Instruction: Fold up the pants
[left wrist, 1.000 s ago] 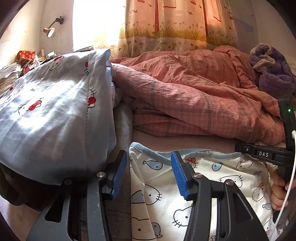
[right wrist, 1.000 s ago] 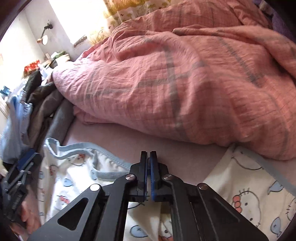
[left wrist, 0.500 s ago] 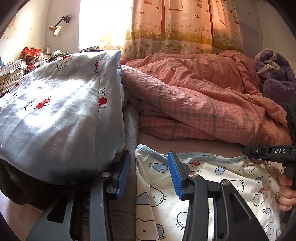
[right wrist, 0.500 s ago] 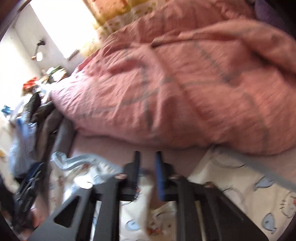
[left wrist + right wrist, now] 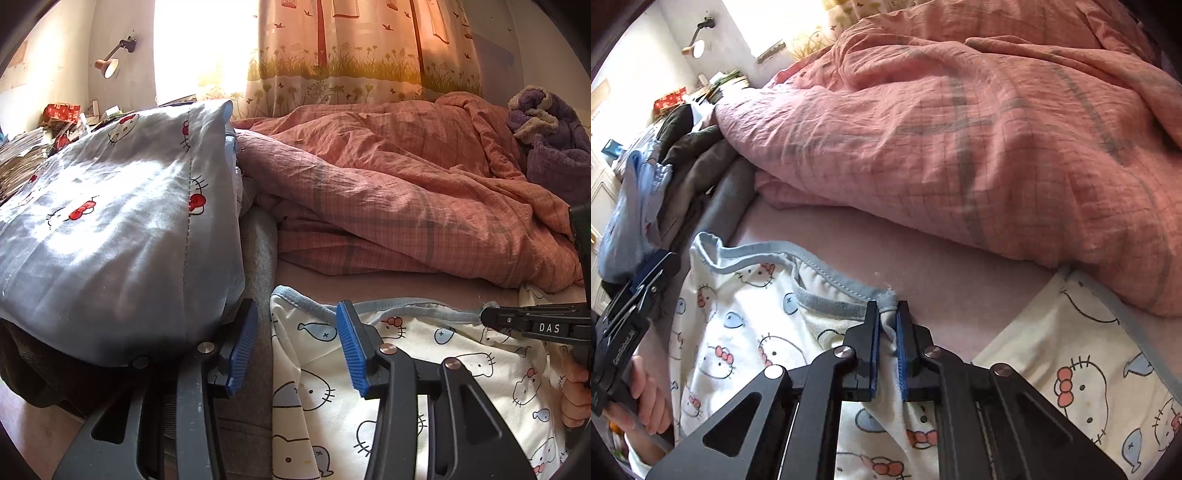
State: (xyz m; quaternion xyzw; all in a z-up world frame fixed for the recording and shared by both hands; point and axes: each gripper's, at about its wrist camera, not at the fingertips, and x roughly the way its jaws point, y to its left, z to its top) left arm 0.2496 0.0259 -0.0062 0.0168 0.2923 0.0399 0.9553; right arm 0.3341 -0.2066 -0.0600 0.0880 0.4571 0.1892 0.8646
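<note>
Pants [image 5: 746,332]: lower portion cut off by bottom edge in both wrist views; full length not determinable. Fabric between the pads of the right gripper [image 5: 887,332] hidden where the fingers cover it. Right gripper body cut off by the right edge of the left wrist view; only part of the holding hand [image 5: 574,398] shows. Left gripper [image 5: 295,347]: cloth beneath its frame is covered. Clutter [image 5: 55,122] on the far-left surface too small to identify. Pink duvet [image 5: 960,129] runs past the top edge.
</note>
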